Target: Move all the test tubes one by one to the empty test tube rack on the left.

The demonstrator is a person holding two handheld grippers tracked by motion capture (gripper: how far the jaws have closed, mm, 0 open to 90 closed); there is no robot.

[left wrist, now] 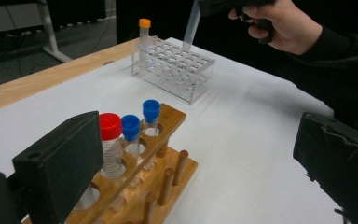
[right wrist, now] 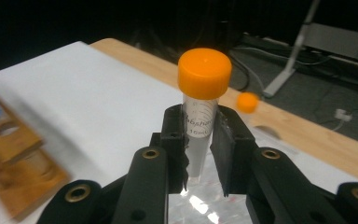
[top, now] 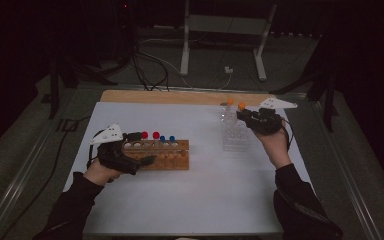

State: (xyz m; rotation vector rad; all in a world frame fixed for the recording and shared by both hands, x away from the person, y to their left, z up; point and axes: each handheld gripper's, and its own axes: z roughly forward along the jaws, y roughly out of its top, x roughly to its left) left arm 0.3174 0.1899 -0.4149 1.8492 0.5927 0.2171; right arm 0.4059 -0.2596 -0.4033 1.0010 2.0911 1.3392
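Note:
My right gripper [right wrist: 199,135] is shut on a clear tube with an orange cap [right wrist: 203,74], held upright by its upper part. In the high view that gripper [top: 242,116] hangs over the clear plastic rack [top: 236,139]. The left gripper view shows the tube's pointed tip [left wrist: 191,32] just above the rack's holes [left wrist: 175,67]. A second orange-capped tube [left wrist: 144,35] stands in the rack's far corner. My left gripper [top: 142,147] is open, its jaws spread wide by the end of the wooden rack [top: 170,160]. That rack holds red-capped tubes [left wrist: 110,126] and blue-capped tubes [left wrist: 131,127].
A white sheet [top: 195,200] covers the table, and a strip of bare wood [top: 180,96] runs along its far edge. Behind the table, cables and a metal stand's feet [top: 185,65] lie on the floor. Wooden pegs [left wrist: 179,165] stick up along the wooden rack's near side.

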